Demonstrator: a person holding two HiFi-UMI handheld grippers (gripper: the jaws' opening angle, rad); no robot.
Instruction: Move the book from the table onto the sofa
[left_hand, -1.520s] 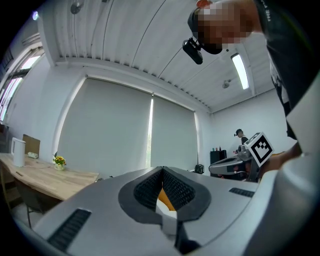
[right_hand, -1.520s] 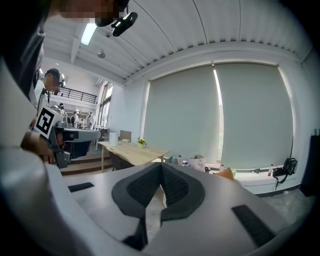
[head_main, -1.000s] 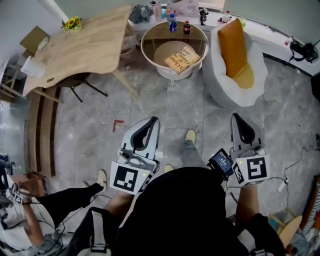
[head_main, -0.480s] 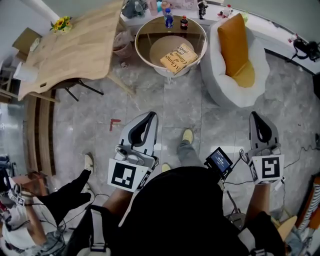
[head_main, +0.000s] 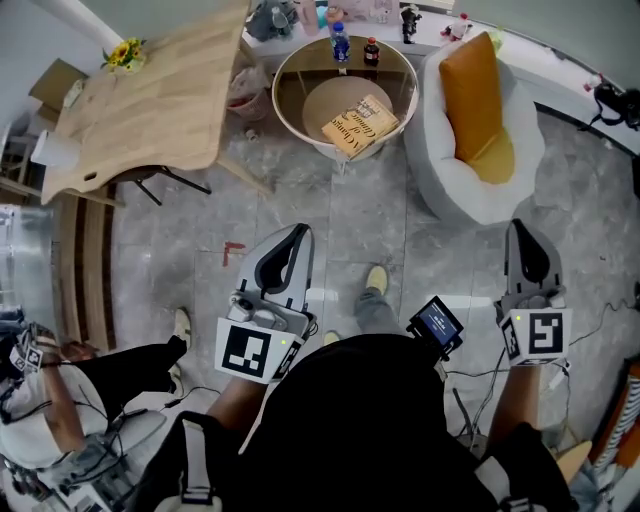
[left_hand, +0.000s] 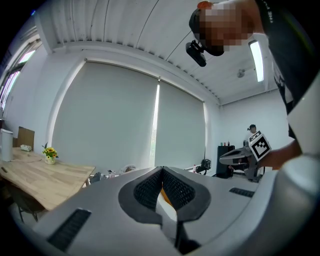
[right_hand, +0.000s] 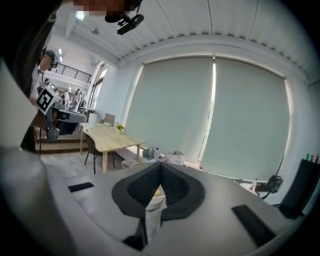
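Note:
A tan book lies on the lower shelf of the round glass-topped table at the top of the head view. To its right stands the white sofa chair with an orange cushion. My left gripper is shut and empty, held over the floor well short of the table. My right gripper is shut and empty too, just below the sofa's front edge. In the left gripper view the jaws meet; in the right gripper view the jaws meet as well.
A long wooden table with a yellow flower pot fills the upper left. Two bottles stand on the round table's top. A seated person is at the lower left. Cables lie on the floor at the right.
Both grippers have shifted across the floor; the right one moved to the right, toward the sofa's side. The table and sofa sit slightly differently in the view. Both grippers stay shut.

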